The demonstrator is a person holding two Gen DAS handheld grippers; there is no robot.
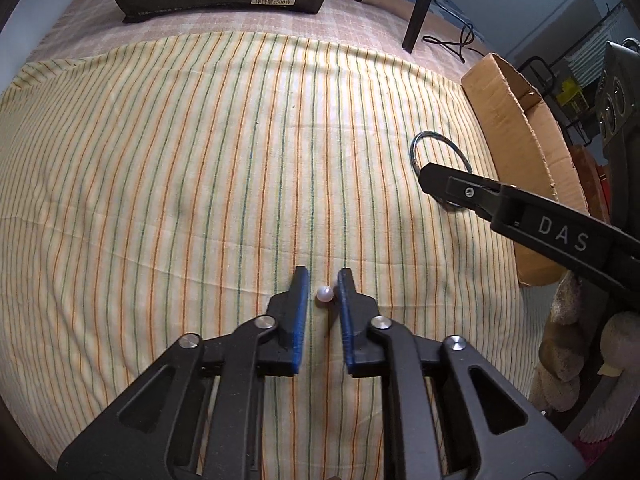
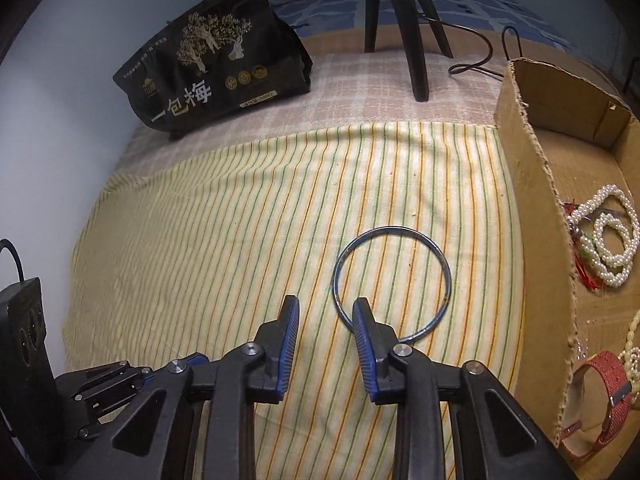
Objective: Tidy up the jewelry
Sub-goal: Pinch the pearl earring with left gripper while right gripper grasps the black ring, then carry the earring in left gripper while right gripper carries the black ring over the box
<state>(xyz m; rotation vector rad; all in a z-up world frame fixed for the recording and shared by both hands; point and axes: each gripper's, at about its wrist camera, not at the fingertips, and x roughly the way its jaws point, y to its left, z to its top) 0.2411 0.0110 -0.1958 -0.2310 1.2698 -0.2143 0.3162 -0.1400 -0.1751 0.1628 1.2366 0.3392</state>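
- A yellow striped cloth covers the bench, with a checked pink cloth beyond it and a black snack bag at the far edge.
- The left claw reaches low over the striped cloth, its blue pads slightly parted around a white pearl bead; whether the pads touch the bead is hard to tell.
- The right claw is spread wide, angled down at a thin metal bangle lying flat on the striped cloth; its right finger sits over the near rim of the bangle, hiding part of it.
- A cardboard box stands just right of the bangle.
- Inside the box lie pearl bracelets, a red strap watch and further pale beads cut off at the picture's edge.
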